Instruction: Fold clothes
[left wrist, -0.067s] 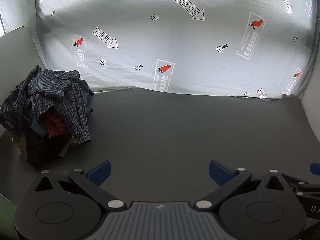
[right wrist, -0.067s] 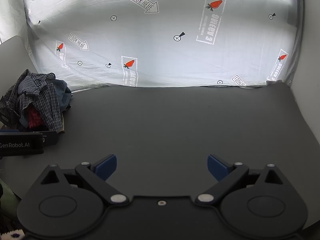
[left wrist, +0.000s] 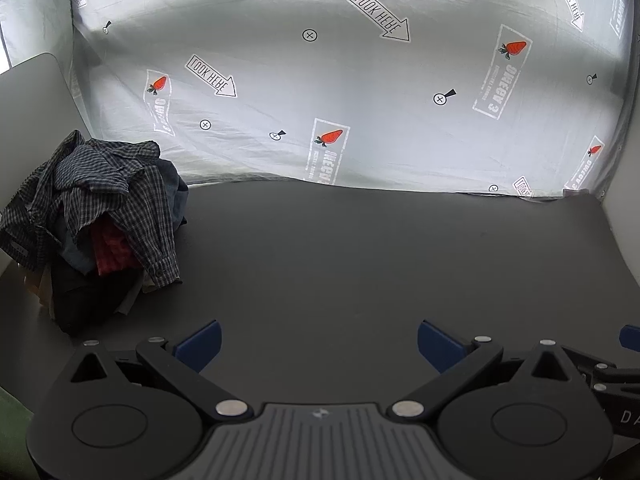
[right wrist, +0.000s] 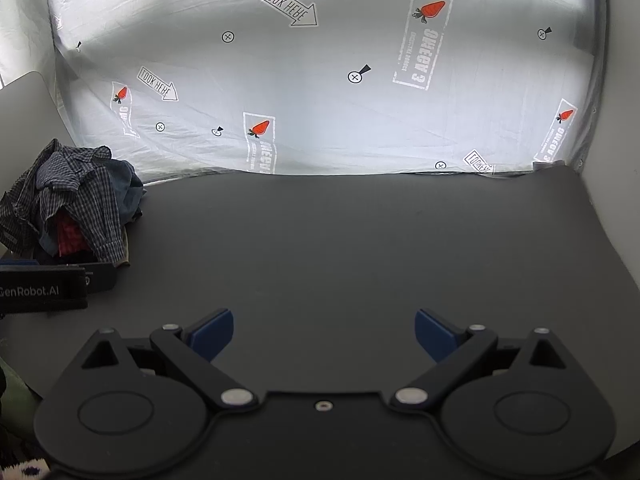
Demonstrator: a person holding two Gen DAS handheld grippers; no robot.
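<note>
Left wrist view: left gripper has its blue fingers spread wide, nothing between them, just hanging over the dark table.
Clothes, left view: the pile of clothes sits at about 10 o'clock from the fingers, near the table's far-left corner, clear of them. Plaid shirt is draped on top, something red pokes out underneath.
Backdrop: printed sheet at 12 o'clock, carrots and arrows on it.
Right wrist view: right gripper is also wide open and empty.
Clothes, right view: same pile of clothes, again around 10 o'clock but well apart from the fingers, with the left gripper partly in front of it at 9 o'clock.
Long axis: can't tell, it's a crumpled heap.
Who's closer: I'd say the left one, so it probably grabs the plaid shirt first. No folding done yet.
</note>
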